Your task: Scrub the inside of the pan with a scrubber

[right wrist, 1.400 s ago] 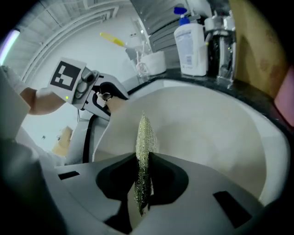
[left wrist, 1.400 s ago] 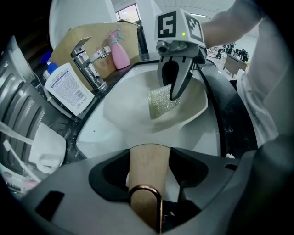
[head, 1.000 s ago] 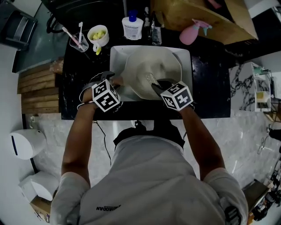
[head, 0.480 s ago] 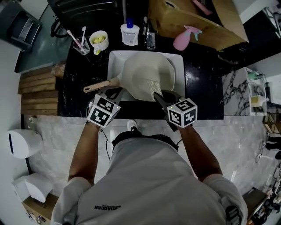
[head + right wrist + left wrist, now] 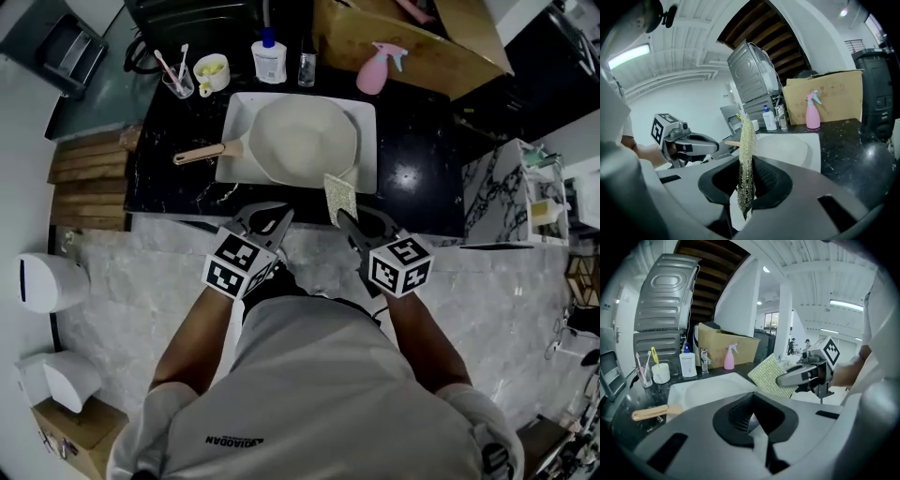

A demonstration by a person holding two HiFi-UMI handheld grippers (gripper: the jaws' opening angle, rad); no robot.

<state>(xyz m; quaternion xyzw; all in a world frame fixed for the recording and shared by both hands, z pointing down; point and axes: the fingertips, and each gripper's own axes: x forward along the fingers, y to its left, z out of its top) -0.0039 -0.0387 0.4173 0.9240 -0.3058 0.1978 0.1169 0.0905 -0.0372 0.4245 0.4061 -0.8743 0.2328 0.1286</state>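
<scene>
A cream pan (image 5: 305, 141) lies in the white sink basin (image 5: 366, 173), its wooden handle (image 5: 202, 153) pointing left over the black counter. My right gripper (image 5: 345, 217) is shut on a yellow-green scrubber (image 5: 340, 197), held on edge in the air just in front of the basin's near rim. In the right gripper view the scrubber (image 5: 746, 154) stands upright, pinched between the jaws. My left gripper (image 5: 272, 220) is shut with nothing in it, held in front of the counter and well clear of the handle. The left gripper view shows the scrubber (image 5: 771, 376) clamped in the right gripper (image 5: 806, 373).
Behind the basin stand a white pump bottle (image 5: 269, 58), a pink spray bottle (image 5: 377, 67), a cup with toothbrushes (image 5: 176, 80), a mug (image 5: 211, 73) and a cardboard box (image 5: 422, 42). Wooden slats (image 5: 89, 183) lie left of the counter.
Both grippers have pulled back from the sink toward the person. The left gripper came off the pan handle and shut. The scrubber came up out of the pan with the right gripper.
</scene>
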